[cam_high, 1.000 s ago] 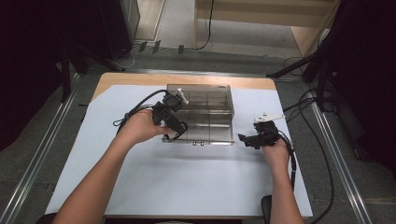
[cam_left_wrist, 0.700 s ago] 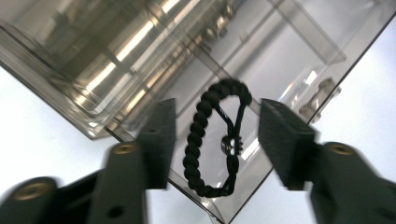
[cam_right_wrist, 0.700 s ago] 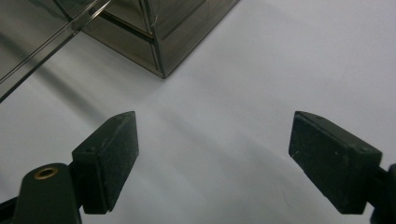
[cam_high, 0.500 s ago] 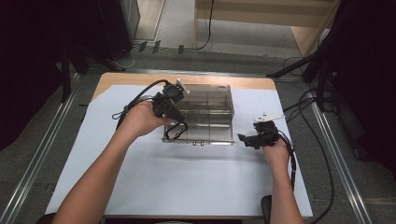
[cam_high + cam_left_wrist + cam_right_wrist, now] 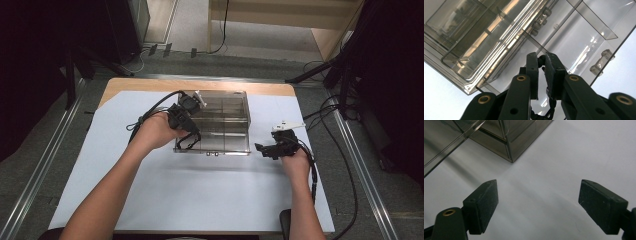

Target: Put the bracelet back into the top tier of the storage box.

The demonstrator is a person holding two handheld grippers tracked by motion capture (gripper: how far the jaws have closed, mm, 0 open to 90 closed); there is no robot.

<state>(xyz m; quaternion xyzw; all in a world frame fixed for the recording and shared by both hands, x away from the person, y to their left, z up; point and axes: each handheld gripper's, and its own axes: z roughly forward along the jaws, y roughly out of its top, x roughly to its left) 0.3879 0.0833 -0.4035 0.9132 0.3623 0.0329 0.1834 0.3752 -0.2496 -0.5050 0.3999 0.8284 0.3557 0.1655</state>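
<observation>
A smoky clear box (image 5: 235, 148) with inner dividers sits on the white sheet at mid-table. My left gripper (image 5: 192, 131) is at the box's left side, held from the left by a hand. In the left gripper view its jaws (image 5: 541, 60) have just been closing and now stand almost together, shut on a thin clear panel of the box (image 5: 486, 37). My right gripper (image 5: 260, 148) rests low over the sheet just right of the box's front right corner. It is open (image 5: 537, 205) with only bare sheet between its pads, and the box corner (image 5: 519, 137) lies ahead of it.
The white sheet (image 5: 210, 195) covers most of the wooden table (image 5: 150, 84). Cables trail from both grippers, one looping beside the left hand (image 5: 137, 122). Metal rails (image 5: 45, 160) run along both sides of the table on the floor.
The left gripper has shifted slightly along the box's left side, first toward the back and then a little forward again. The right hand and gripper have stayed still.
</observation>
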